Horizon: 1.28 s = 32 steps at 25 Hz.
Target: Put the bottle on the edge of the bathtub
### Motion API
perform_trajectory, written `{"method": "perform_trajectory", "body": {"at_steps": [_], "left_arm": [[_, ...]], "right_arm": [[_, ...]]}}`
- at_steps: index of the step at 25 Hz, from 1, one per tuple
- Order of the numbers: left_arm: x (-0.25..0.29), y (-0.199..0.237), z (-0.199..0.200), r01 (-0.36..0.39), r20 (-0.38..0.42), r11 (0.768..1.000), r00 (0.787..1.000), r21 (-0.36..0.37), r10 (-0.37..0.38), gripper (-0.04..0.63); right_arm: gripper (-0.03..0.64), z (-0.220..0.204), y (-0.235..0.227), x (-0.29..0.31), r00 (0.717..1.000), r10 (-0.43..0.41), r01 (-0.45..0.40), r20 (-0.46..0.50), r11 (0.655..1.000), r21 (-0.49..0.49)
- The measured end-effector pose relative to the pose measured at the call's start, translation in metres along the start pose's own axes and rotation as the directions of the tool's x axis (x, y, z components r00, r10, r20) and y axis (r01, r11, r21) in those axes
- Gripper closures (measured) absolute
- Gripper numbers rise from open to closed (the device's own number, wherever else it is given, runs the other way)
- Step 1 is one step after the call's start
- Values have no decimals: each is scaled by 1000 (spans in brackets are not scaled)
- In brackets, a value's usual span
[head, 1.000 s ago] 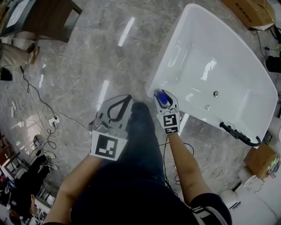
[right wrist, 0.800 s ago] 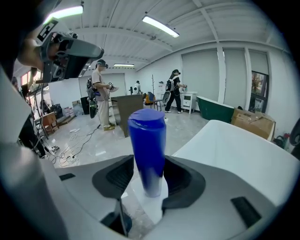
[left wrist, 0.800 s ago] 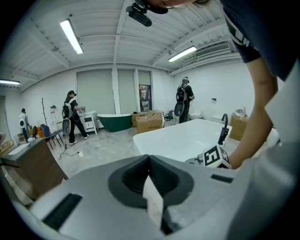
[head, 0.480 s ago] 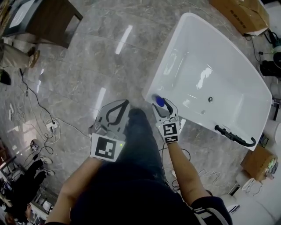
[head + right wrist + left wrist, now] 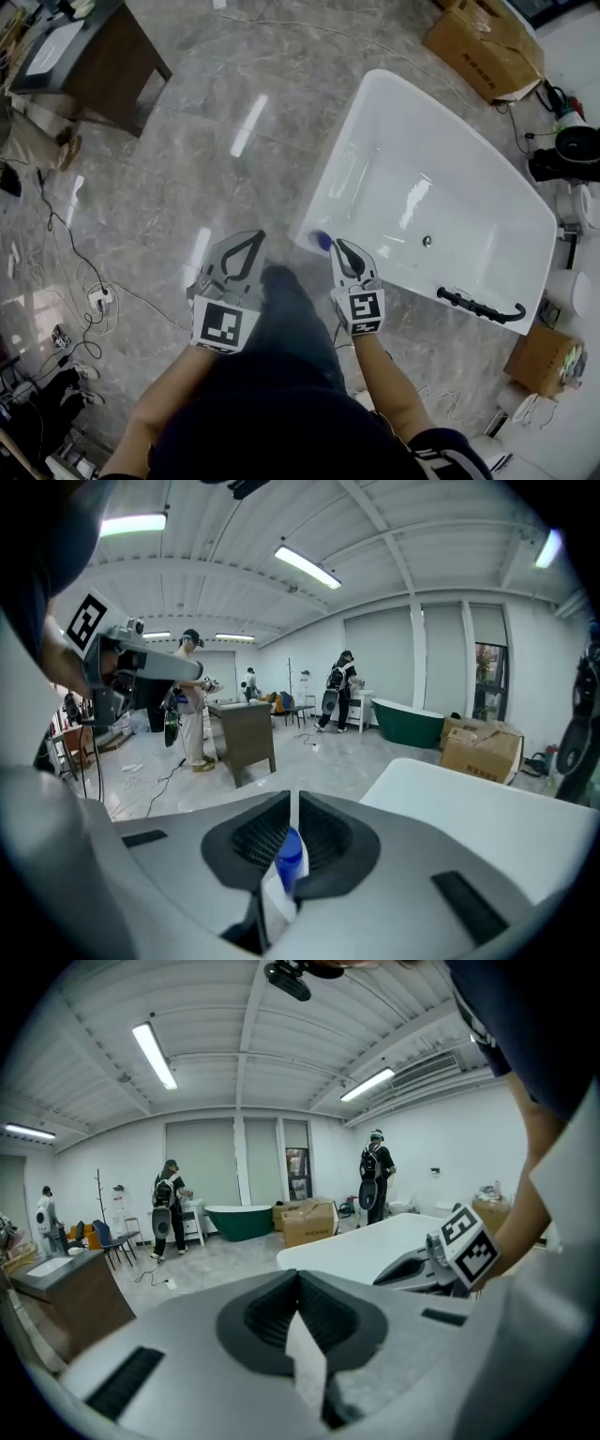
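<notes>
At the near corner rim of the bathtub (image 5: 469,169), eleven o'clock from the right hand-held gripper (image 5: 338,247), the bottle (image 5: 322,241) seems set down, the narrow jaws closing round it without clear grip; only withdrawal remains.

No lettering can be read anywhere — the cardboard box (image 5: 483,42) carries a dark printed line, too small to make out.
</notes>
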<state>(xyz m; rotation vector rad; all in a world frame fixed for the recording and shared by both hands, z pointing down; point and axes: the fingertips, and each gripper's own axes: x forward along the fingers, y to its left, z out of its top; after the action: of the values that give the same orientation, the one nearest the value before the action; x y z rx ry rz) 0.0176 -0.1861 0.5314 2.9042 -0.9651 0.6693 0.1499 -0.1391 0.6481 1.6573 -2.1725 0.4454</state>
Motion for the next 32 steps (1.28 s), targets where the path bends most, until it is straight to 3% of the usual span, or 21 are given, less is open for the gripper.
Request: {"method": "perform_trajectory", "body": {"at_steps": [7,14,18,24,30,32], "left_arm": [[-25,20,28,-93,76,996,993,-15,94,595],[-67,53,48,-219,146,975,964,-29,221,595],[-94,74,56,-298,187,953,934,-59,303,595],[-132,93,80,-367,265,928,890,-62,370,595],[-168,103,107,-441,314,886,829,-142,463,595],[-185,111,111,-483,321,861,800,-159,508,595]], "right_arm": [[600,86,4,-5,995,4,2,104,998,-65],[600,169,29,-6,973,40,-17,227,995,-103],[600,203,39,-12,959,44,-8,281,992,-128],[600,251,53,-28,936,51,14,349,984,-180],[600,280,69,-37,917,90,-2,389,976,-220],[600,292,84,-33,908,127,-30,400,970,-242]]}}
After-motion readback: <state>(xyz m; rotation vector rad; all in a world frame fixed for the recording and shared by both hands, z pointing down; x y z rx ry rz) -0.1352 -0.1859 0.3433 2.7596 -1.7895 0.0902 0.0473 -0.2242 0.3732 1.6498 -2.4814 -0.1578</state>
